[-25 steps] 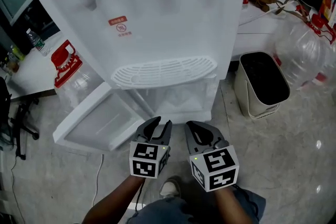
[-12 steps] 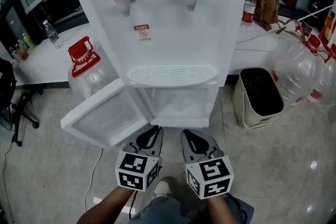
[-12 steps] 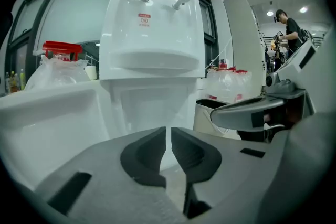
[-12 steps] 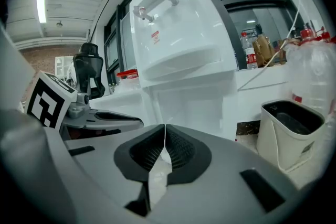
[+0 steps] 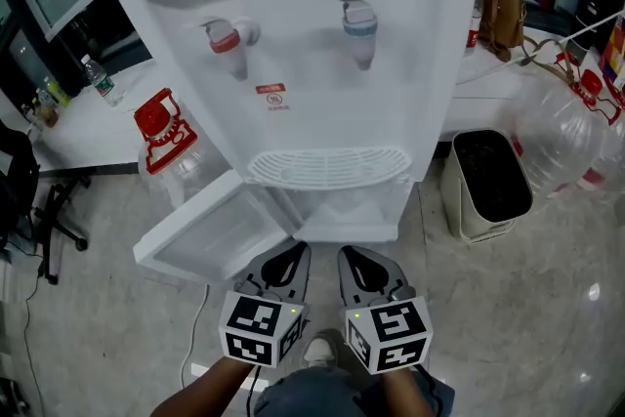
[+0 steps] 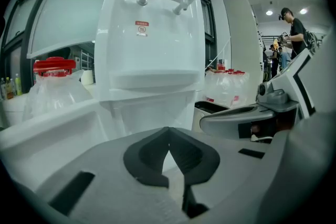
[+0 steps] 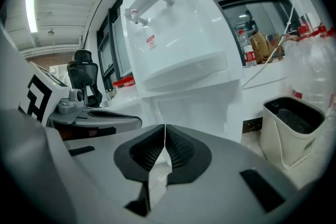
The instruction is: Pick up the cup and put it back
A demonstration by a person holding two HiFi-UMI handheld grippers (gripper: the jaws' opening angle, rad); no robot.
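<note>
No cup shows in any view. A white water dispenser (image 5: pixel 312 63) stands in front of me with a red tap (image 5: pixel 227 39), a blue tap (image 5: pixel 359 20) and a drip grille (image 5: pixel 327 166). Its lower cabinet (image 5: pixel 337 210) is open, the door (image 5: pixel 210 234) swung out to the left, and what I see of the inside looks bare. My left gripper (image 5: pixel 292 254) (image 6: pixel 168 134) and right gripper (image 5: pixel 352 257) (image 7: pixel 165 131) hover side by side just in front of the cabinet. Both are shut with nothing between the jaws.
A beige waste bin (image 5: pixel 488 183) stands on the floor right of the dispenser, with large clear water bottles (image 5: pixel 576 127) beyond it. A red-capped jug (image 5: pixel 161 127) sits at the left by a white table (image 5: pixel 78 127). An office chair (image 5: pixel 29 200) is at the far left.
Both grippers have drawn back from the open cabinet, and more of the dispenser's top now shows. The left jaws, slightly apart a second ago, have closed.
</note>
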